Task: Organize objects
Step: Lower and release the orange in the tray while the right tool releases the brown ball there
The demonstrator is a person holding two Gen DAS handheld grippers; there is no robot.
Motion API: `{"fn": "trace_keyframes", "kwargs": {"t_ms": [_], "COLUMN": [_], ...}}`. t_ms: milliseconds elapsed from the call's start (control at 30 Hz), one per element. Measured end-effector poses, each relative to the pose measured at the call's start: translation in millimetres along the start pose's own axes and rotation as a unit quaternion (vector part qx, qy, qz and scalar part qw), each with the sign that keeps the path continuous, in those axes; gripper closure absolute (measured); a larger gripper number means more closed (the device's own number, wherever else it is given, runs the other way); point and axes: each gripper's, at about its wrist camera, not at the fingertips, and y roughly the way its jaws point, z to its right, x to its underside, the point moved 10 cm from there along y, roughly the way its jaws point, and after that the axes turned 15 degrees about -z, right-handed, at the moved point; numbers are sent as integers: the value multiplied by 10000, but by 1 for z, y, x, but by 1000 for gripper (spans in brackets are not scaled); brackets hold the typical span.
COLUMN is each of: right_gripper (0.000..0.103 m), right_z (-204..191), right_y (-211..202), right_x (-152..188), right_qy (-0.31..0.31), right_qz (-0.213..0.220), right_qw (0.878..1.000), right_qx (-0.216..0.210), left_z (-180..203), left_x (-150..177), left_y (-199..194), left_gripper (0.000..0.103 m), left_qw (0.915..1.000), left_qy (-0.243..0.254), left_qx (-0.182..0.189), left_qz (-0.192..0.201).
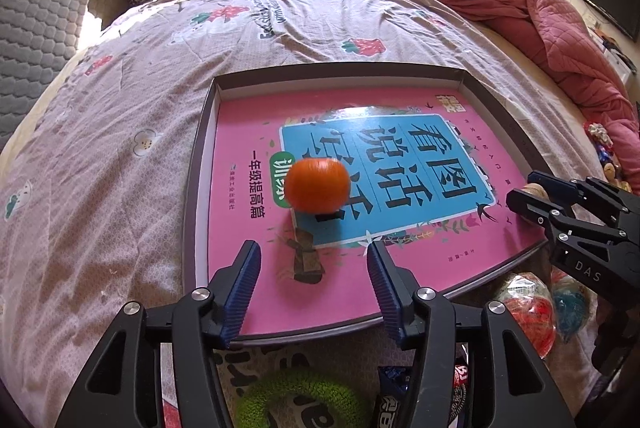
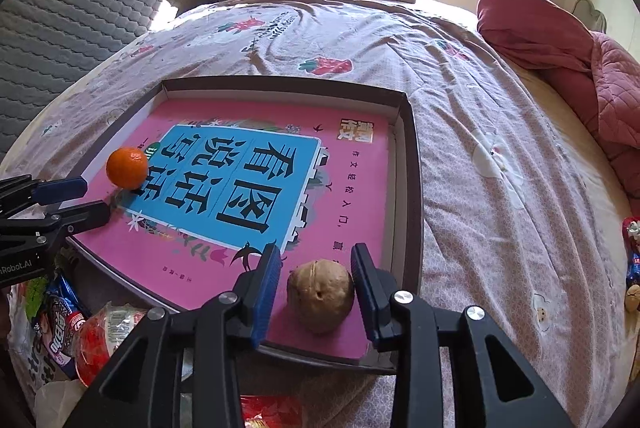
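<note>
1. Tangerine (image 1: 317,185): lay on the pink book (image 1: 400,268) in the tray (image 1: 200,163); soft, rollable; grip its sides.
2. Walnut (image 2: 320,295): hard, light, between parted jaws.
3. Left gripper (image 1: 314,268), right gripper (image 2: 316,270): agape, holding nothing.

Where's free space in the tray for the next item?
Free: far half of the book up to the tray's far wall, and the middle between orange and walnut. Crowded: near edge, with both tongs and the snack packets just outside.
</note>
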Motion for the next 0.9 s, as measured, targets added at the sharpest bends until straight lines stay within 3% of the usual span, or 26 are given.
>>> {"fn": "trace_keyframes", "kwargs": {"t_ms": [200, 333, 567, 900], "right_gripper": [58, 58, 55, 54], "right_z": [-1, -3, -9, -14], "right_y": [-11, -25, -59, -90], "right_x": [-3, -7, -13, -9], "right_qy": [-14, -45, -57, 2], "right_qz": [134, 319, 775, 1069], "right_qw": [9999, 9995, 9970, 9942], "right_qx": [26, 49, -16, -119], "left_z": [-3, -6, -16, -16], "left_x": [0, -1, -2, 5], "left_y": [-14, -32, -67, -102], "left_gripper": [41, 39, 37, 37], "left_qw": [9999, 9993, 9968, 9925], "left_qy": [-22, -113, -265, -322], "left_qx": [-63, 96, -8, -129], "left_qz": [156, 334, 757, 1172]}}
